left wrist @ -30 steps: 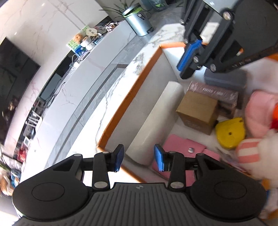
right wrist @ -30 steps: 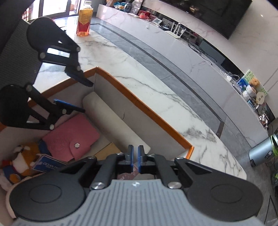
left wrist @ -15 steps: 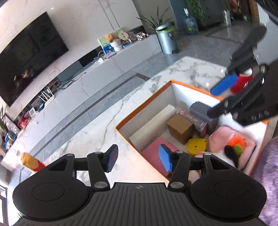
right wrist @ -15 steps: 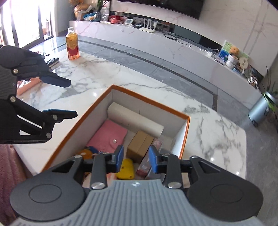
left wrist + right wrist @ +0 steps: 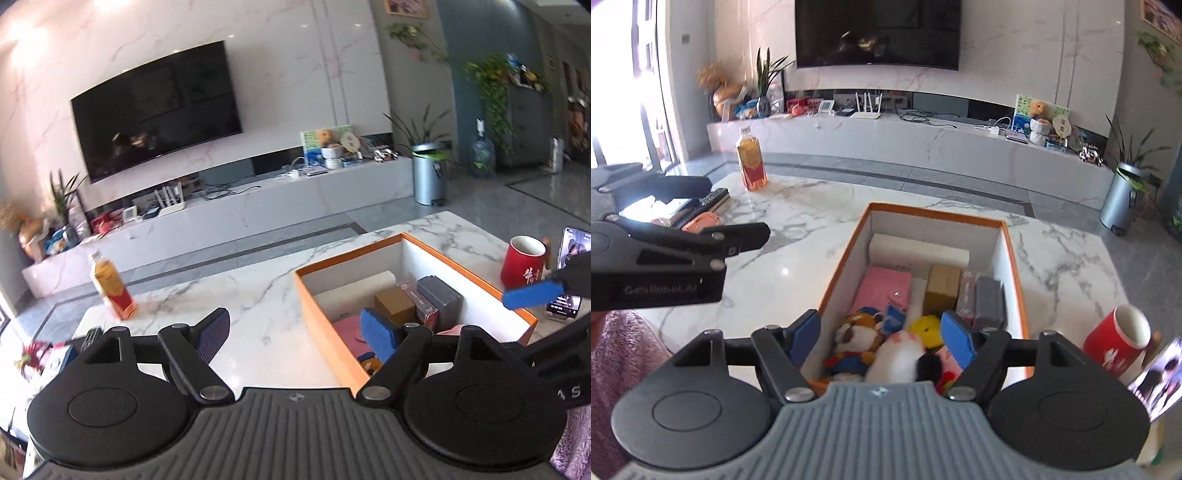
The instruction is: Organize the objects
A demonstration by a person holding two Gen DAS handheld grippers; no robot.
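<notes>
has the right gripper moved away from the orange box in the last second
Yes. The right gripper, jaws opening and empty, has pulled back and up from inside the orange box.

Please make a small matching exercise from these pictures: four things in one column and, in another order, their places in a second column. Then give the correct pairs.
Things:
1. red mug
2. drink bottle
3. pink wallet
4. white roll

Places:
A. flat on the floor of the orange-rimmed box, near its left wall
B. on the marble table, outside the box, to its right
C. against the far wall inside the box
D. upright on the table, far left of the box

Pairs: 1-B, 2-D, 3-A, 4-C
</notes>
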